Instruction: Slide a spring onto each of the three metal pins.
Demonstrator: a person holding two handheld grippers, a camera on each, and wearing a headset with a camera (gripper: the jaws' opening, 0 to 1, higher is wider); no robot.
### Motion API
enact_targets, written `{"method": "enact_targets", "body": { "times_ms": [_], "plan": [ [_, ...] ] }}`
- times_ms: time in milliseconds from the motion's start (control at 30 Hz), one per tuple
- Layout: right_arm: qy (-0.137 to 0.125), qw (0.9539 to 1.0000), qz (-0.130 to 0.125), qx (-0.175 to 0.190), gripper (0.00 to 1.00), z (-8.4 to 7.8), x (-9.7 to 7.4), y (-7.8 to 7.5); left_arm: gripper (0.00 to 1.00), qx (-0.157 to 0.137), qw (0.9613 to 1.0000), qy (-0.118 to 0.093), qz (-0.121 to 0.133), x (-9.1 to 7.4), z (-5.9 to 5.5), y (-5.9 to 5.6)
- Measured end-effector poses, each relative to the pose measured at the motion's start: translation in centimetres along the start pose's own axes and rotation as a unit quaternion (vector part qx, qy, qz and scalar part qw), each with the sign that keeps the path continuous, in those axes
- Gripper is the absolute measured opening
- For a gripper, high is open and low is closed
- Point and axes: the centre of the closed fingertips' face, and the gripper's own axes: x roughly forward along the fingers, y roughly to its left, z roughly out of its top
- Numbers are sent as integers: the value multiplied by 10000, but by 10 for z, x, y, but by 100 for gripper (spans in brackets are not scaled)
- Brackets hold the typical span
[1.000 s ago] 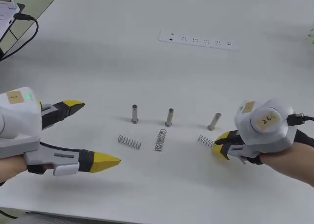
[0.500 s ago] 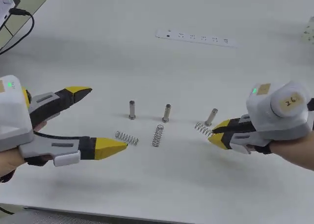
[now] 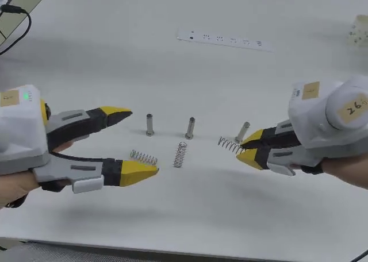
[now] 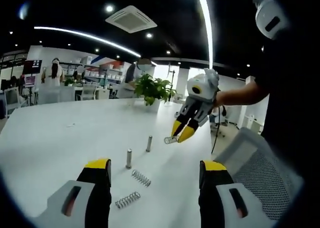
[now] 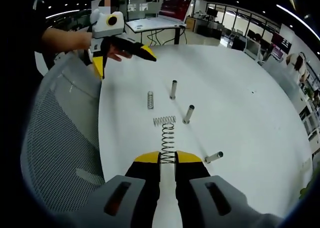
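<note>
The right gripper pinches one end of a spring in its jaws, just beside the rightmost of three metal pins set in a row toward the near edge of the white table. Two more springs lie just before the other pins. The left gripper hovers near them, jaws spread wide.

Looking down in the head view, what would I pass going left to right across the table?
Left gripper → left pin → middle spring → middle pin → held spring → right gripper
</note>
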Motion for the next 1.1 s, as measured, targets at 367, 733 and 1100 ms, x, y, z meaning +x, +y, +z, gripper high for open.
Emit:
{"method": "enact_targets", "body": {
  "times_ms": [367,733,1100],
  "plan": [
    [-67,9988,201,-436,8,18,5,9,52,411,9941,483,-877,32,-2,-14],
    [-143,9940,485,-972,8,25,11,28,37,261,9909,371,-1264,57,1,-31],
    [-333,9898,564,-1261,8,33,7,34,26,108,9912,207,-1302,66,7,-32]
  ]
}}
